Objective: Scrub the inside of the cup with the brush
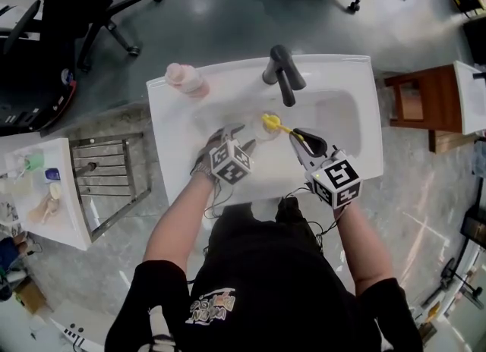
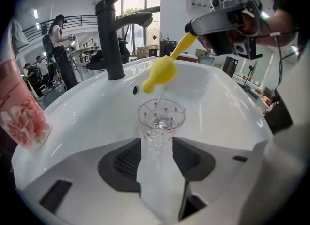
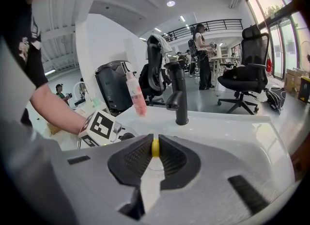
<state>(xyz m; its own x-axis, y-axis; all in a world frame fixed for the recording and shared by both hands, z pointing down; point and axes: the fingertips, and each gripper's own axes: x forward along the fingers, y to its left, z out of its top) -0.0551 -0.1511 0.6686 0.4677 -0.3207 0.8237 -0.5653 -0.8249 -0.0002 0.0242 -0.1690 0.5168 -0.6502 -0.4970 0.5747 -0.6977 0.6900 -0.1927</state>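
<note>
Now your left claw (image 2: 156, 146) grips the cup (image 2: 161, 115) mid-frame; your right claw (image 3: 155, 141) pinches the brush (image 2: 162, 71), head just above the cup's mouth.

Open office-like lab: swivel chairs (image 3: 244, 76), freestanding white sink (image 1: 171, 123), tall windows (image 3: 273, 8).

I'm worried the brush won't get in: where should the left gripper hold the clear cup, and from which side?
I'd hold the cup across its narrower lower wall near the base, coming from behind the base, as the left gripper does now. That leaves the wide mouth unblocked and facing the yellow brush.
</note>
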